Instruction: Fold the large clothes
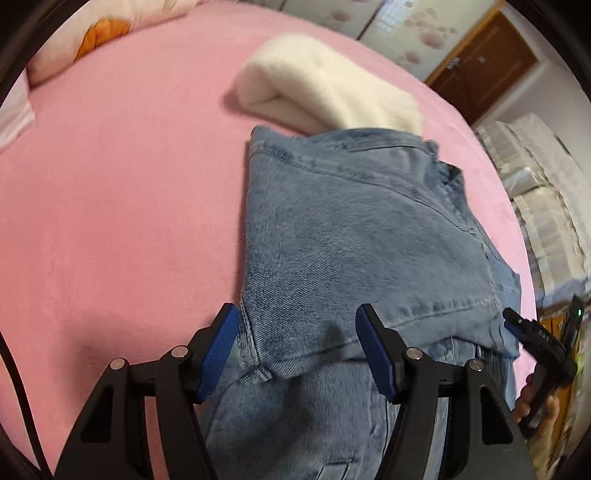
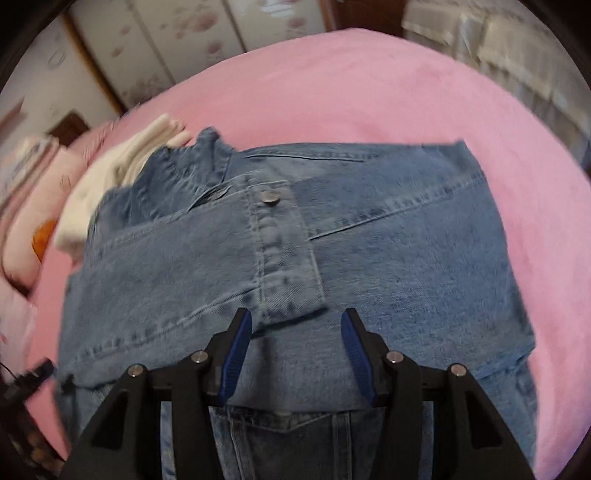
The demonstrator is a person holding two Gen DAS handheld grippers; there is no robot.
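Observation:
A blue denim jacket [image 1: 369,236] lies partly folded on the pink bed [image 1: 122,206]. My left gripper [image 1: 295,325] is open, its jaws wide apart over the jacket's near edge, holding nothing. In the right wrist view the jacket [image 2: 388,251] shows a sleeve cuff with a metal button [image 2: 269,195] folded across its middle. My right gripper [image 2: 296,325] is open just above the denim, near the cuff's end. The right gripper also shows at the right edge of the left wrist view [image 1: 535,339], held by a hand.
A folded cream fleece garment [image 1: 325,85] lies beyond the jacket, touching its far edge; it also shows in the right wrist view [image 2: 122,162]. A floral pillow [image 1: 92,29] sits at the bed's far left. A wardrobe [image 2: 177,48] and wooden door [image 1: 484,62] stand behind.

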